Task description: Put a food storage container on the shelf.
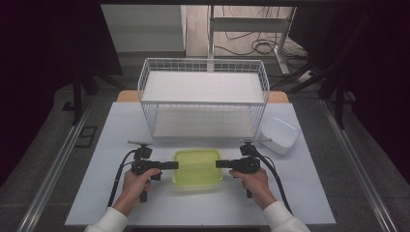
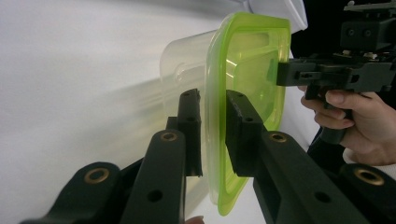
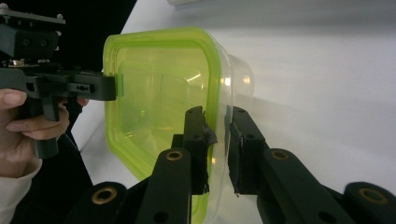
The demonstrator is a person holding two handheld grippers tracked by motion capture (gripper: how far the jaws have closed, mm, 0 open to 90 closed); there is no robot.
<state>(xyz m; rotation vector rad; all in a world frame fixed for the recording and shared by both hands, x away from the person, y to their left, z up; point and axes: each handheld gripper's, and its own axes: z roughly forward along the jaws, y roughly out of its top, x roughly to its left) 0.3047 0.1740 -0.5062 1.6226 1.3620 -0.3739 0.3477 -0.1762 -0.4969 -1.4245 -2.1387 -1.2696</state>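
**Both Grippers Clamped on the Lidded Container**

A clear plastic container point(image 1: 197, 169) with a yellow-green lid point(image 1: 197, 163) stood on the white table point(image 1: 96, 193), near the middle of its front half and just in front of the wire basket point(image 1: 203, 96). A white lidded box point(image 1: 279, 135) sat near the table's right edge, beside the basket's right front corner.

The left gripper point(image 1: 170, 165) was held level and met the container at its left side. In the left gripper view, its jaws were closed on the rim of the lid point(image 2: 215, 116), one pad on each face of the rim. The right gripper point(image 1: 223, 164) was also held level and met the container's right side. In the right gripper view, its jaws were closed on the opposite rim of the lid point(image 3: 215, 93), with the rim pinched between the pads.

Each gripper was held by one hand point(image 1: 138, 181), the other hand point(image 1: 254, 181) at the right, with white sleeves at the table's front edge. Black cables trailed from both grippers toward the front edge.
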